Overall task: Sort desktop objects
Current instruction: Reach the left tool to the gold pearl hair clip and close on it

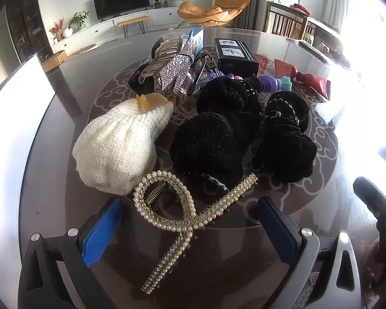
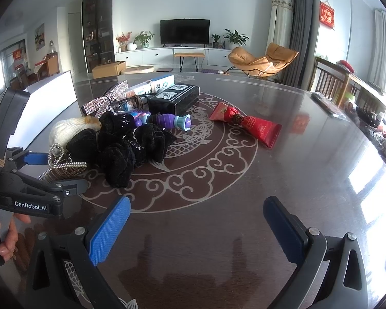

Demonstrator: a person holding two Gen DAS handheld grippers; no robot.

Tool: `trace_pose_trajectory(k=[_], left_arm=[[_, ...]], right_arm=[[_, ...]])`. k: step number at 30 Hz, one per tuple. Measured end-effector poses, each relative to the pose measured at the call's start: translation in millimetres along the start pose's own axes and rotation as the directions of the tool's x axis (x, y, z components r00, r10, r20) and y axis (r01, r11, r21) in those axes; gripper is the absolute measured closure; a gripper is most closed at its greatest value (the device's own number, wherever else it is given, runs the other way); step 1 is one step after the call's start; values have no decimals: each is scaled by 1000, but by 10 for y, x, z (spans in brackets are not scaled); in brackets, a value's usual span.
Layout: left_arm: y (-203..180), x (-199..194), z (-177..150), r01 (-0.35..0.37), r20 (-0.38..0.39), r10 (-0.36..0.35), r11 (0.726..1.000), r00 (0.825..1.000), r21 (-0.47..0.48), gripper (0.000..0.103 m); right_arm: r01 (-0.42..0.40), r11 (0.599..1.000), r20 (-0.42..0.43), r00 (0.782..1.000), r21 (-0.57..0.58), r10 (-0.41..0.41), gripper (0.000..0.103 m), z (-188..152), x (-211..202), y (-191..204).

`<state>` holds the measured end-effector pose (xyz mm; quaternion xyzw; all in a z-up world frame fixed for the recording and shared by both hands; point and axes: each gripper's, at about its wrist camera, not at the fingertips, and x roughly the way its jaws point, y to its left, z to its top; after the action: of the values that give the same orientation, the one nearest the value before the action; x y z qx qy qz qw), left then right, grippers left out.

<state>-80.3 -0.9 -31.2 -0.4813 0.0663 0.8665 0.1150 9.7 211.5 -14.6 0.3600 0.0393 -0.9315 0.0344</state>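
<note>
A pile of objects lies on the dark round table (image 2: 283, 180). A pearl hair clip (image 1: 182, 213) lies nearest, between the open jaws of my left gripper (image 1: 190, 221), untouched. Behind it are a white knit hat (image 1: 121, 141), several black velvet scrunchies (image 1: 244, 128), a rhinestone bow (image 1: 177, 69) and a black box (image 1: 235, 54). My right gripper (image 2: 195, 224) is open and empty over bare table, to the right of the pile. The right view also shows the scrunchies (image 2: 131, 144), a purple toy (image 2: 167, 121), the black box (image 2: 175, 97) and my left gripper (image 2: 56, 170).
A red tube and red packet (image 2: 247, 123) lie right of the pile. A white board (image 1: 15, 110) stands at the table's left edge. Small boxes (image 2: 151, 85) sit at the back of the pile. Clutter (image 2: 373, 121) lines the far right edge.
</note>
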Motion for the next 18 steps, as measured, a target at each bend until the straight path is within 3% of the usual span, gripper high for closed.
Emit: trace_pose_trajectory(k=[5, 8, 10, 14, 18], left_arm=[[6, 7, 12, 20, 12, -21, 999, 1000, 43, 0], [-30, -83, -48, 26, 59, -29, 998, 998, 53, 31], [-53, -137, -99, 30, 70, -34, 998, 997, 59, 40], [-22, -232, -258, 21, 89, -24, 999, 996, 41, 40], [142, -333, -421, 15, 99, -11, 999, 995, -41, 40]], right_arm=[[0, 1000, -9, 1000, 1, 0, 0, -5, 13, 2], [0, 1000, -12, 1000, 3, 0, 0, -10, 15, 3], [-2, 1000, -16, 1000, 3, 2, 0, -10, 17, 2], [-3, 1000, -23, 1000, 2, 3, 0, -8, 29, 4], [0, 1000, -31, 1000, 4, 1, 0, -7, 44, -3]])
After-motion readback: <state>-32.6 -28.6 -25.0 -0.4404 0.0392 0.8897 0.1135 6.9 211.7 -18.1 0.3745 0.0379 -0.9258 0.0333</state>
